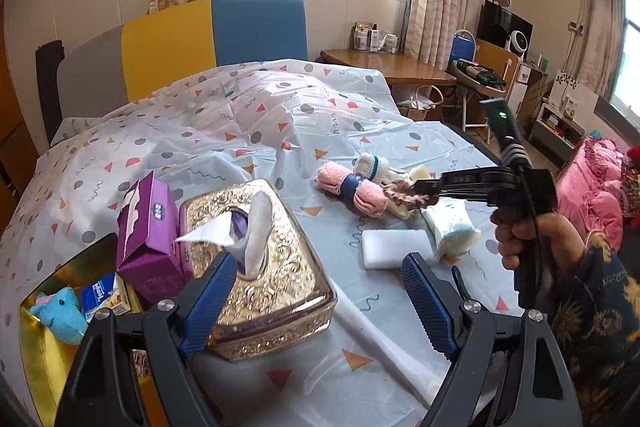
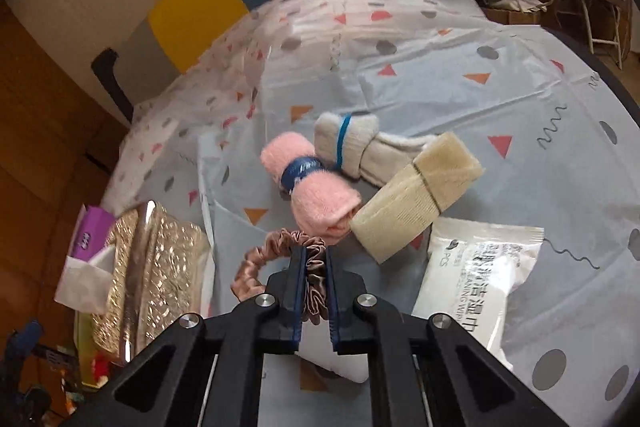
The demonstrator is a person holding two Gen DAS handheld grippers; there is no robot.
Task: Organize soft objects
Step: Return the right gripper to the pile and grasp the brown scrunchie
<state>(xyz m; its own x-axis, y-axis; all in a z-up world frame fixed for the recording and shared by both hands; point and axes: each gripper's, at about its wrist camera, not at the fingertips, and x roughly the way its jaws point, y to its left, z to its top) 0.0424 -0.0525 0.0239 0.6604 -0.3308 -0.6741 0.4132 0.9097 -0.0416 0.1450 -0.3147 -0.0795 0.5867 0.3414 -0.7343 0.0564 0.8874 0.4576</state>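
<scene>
Am pinching pink hair tie (image 2: 280,255) in right gripper (image 2: 314,287), jaws squeezed tight on it, just beside pink towel roll (image 2: 316,187). Left gripper (image 1: 320,291) hanging wide open, holding nothing, over gold tissue box (image 1: 276,291). Next, I think: lifting tie, carrying to yellow bin (image 1: 44,351).

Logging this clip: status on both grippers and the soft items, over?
Right gripper shut on pink scrunchie. Left gripper open, empty, above gold tissue box. Pink towel roll touching scrunchie; nothing blocking.
</scene>
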